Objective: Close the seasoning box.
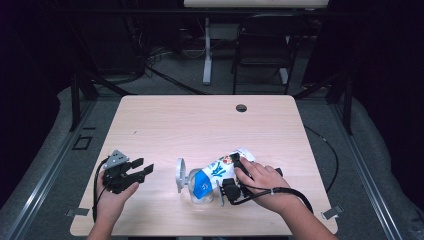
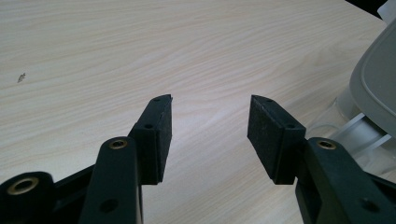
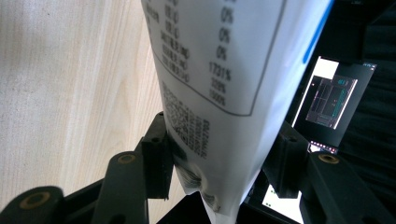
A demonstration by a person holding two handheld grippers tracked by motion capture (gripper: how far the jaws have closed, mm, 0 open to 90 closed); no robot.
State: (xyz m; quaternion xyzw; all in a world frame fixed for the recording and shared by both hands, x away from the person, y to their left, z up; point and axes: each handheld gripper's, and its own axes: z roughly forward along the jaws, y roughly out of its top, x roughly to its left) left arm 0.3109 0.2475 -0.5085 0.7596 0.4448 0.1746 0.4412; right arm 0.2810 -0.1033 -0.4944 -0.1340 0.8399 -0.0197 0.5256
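Observation:
A white and blue bag (image 1: 222, 167) lies tilted at the table's near middle, its lower end in a clear container (image 1: 200, 189) whose round grey lid (image 1: 180, 175) stands swung open. My right gripper (image 1: 239, 164) is shut on the bag's upper end. In the right gripper view the printed white bag (image 3: 210, 70) is pinched between the jaws of this gripper (image 3: 219, 158). At the near left my left gripper (image 1: 144, 166) rests open, pointing right toward the lid. Between the spread jaws of the left gripper (image 2: 210, 126) is bare wood, with the grey lid (image 2: 378, 88) at the right edge.
The light wooden table (image 1: 200, 125) has a cable hole (image 1: 241, 108) near its far edge. A dark chair (image 1: 262, 45) and a desk leg stand on the floor beyond. Black frame rails run along both sides of the table.

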